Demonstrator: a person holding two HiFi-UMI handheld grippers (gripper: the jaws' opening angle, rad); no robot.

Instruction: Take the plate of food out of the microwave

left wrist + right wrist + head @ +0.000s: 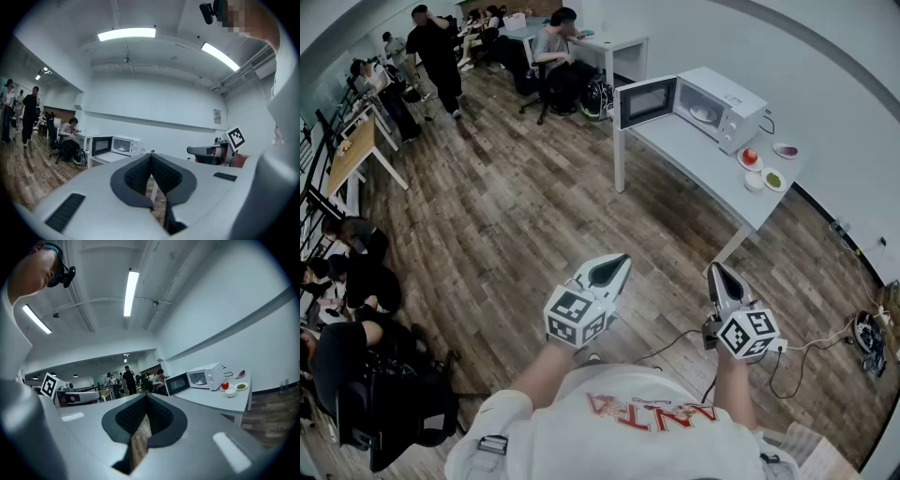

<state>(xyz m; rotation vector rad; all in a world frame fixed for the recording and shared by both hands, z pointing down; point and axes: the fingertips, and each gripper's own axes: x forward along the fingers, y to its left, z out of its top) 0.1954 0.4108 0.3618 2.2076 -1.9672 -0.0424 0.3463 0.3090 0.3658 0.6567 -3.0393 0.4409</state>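
Held the left hand-held gripper (617, 265) and the right hand-held gripper (717, 274) out in front of the body, each clenched tip to tip with nothing between the jaws. Stood on the wooden floor (516, 234), well apart from the microwave (724, 101). Faced that microwave at the far end of a white desk (689, 155), with its door (645, 101) swung fully open. Made out the plate of food (705, 113) inside the microwave's cavity, untouched. Noted a few small dishes (764, 167) on the desk just beside the microwave, on the side away from its door. Judged the step in hand to be the approach, with nothing of the retrieval yet begun. Called for next, on that reading: walking up to the microwave, parting the jaws of at least one hand-held gripper, reaching in past the open door, then gripping the plate at its rim and drawing it out level, clear of the dishes beside the microwave.
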